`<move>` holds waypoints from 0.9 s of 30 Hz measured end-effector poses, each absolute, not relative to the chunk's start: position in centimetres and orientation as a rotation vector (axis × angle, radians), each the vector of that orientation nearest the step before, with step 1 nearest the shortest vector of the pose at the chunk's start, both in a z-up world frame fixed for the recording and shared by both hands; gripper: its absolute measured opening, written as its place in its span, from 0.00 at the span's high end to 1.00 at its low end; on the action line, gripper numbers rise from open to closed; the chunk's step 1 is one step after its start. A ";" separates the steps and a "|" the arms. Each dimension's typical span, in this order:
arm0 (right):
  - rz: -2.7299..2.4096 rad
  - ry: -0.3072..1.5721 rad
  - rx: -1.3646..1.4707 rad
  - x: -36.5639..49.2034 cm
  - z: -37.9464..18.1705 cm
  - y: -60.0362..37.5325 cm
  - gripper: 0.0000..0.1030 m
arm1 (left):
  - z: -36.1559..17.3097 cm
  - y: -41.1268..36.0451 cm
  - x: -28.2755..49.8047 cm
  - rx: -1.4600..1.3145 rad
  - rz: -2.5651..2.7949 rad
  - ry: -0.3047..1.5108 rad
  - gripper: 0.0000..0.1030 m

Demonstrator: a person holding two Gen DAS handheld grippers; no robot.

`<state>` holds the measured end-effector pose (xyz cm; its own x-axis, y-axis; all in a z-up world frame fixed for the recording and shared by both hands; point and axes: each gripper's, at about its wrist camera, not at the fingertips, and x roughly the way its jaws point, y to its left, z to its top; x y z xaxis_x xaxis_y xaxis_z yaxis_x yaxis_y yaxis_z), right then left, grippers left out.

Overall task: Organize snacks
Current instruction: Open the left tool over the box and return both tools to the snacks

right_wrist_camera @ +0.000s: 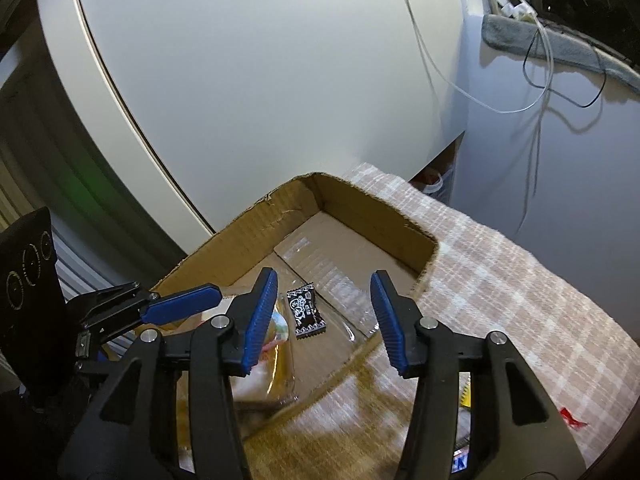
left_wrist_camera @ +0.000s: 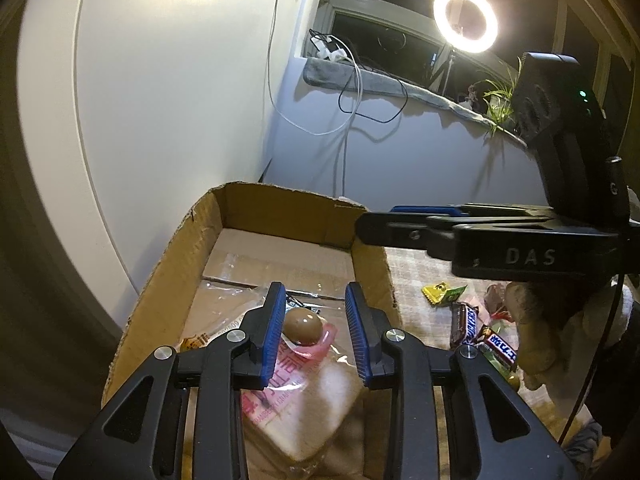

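The left tool (left_wrist_camera: 314,320) is hanging with fingers parted and empty over the open brown cardboard box (left_wrist_camera: 176,256), a brown wrapped egg (left_wrist_camera: 302,326) lying on a pink-printed bread packet (left_wrist_camera: 304,392) just ahead of its tips. The right tool (right_wrist_camera: 324,312) is gaping wide (nothing between its pads), a small black printed candy packet (right_wrist_camera: 306,311) lying beyond its tips on the box floor. Snickers bars (left_wrist_camera: 466,322) are lying on the checked cloth (right_wrist_camera: 500,280) to the left tool's right.

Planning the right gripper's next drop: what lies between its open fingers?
In the right wrist view, the right gripper frames a black candy wrapper lying on the cardboard box floor.
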<state>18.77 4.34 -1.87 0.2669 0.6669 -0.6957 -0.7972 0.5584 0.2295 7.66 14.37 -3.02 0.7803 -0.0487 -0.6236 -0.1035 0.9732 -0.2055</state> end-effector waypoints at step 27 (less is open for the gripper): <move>0.702 0.813 -0.242 14.3 -1.8 -16.5 0.31 | -3.6 2.8 4.0 -0.247 -0.205 0.747 0.71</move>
<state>14.32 -16.51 -1.83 0.4792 0.4799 -0.7349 -0.6576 0.7508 0.0615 3.97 2.82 -3.55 0.7161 -0.2705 -0.6434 0.0963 0.9513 -0.2928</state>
